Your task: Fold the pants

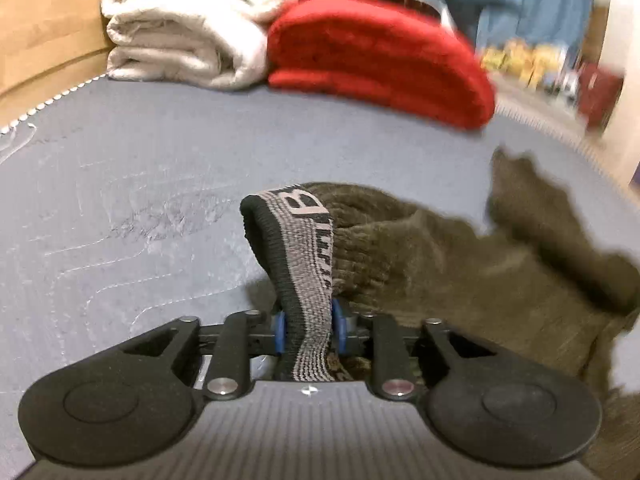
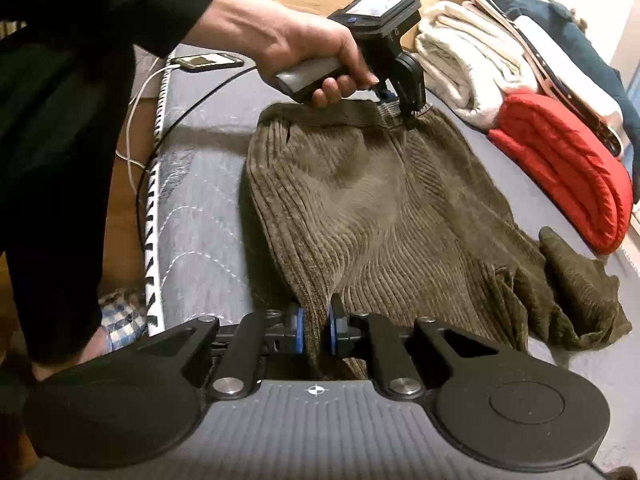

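Sprawling across the grey mattress (image 2: 200, 224), the olive corduroy pants (image 2: 380, 208) are sagging softly between both tongs; limp and light, they are best pinched at waistband and hem. The left gripper (image 1: 308, 322) is clamping the elastic waistband (image 1: 304, 248), the right gripper (image 2: 314, 328) nipping a leg fold.

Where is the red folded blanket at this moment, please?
In both views the red folded blanket lies at the mattress's far edge, beside the white folded blanket, beyond the pants.
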Action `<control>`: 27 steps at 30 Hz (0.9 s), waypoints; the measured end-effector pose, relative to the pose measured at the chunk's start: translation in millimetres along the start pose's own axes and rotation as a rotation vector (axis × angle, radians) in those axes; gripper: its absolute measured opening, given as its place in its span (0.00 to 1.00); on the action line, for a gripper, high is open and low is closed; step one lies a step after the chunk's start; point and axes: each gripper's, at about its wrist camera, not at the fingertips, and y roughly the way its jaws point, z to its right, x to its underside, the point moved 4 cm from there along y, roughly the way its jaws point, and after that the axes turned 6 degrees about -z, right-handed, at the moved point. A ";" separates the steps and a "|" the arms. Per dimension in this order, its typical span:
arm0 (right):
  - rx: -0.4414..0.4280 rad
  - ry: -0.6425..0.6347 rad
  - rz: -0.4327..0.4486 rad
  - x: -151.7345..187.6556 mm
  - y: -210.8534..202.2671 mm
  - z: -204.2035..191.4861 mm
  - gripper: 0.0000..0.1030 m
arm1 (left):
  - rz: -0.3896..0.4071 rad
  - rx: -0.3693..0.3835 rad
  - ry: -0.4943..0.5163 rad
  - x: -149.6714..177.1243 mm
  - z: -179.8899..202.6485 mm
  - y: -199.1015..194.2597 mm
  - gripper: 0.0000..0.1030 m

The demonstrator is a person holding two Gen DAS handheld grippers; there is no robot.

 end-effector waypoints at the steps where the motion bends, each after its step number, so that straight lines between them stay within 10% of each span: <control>1: -0.002 -0.008 -0.024 2.2 5.7 -0.8 0.12 | -0.054 -0.033 -0.003 4.0 0.5 7.6 0.35; 4: 0.017 -0.050 -0.071 7.1 16.3 -7.8 0.15 | -0.107 -0.132 -0.067 8.3 -3.0 6.6 0.52; 8: 0.037 -0.015 -0.047 3.7 4.5 0.0 0.41 | 0.039 -0.170 -0.074 -2.1 10.6 -47.3 0.74; 17: 0.092 0.262 0.124 -0.5 -48.4 56.8 0.55 | 0.094 0.075 0.119 18.1 91.4 -101.8 0.76; 27: 0.187 0.660 0.217 24.6 -71.5 129.1 0.64 | 0.055 0.230 0.182 41.2 129.7 -96.0 0.22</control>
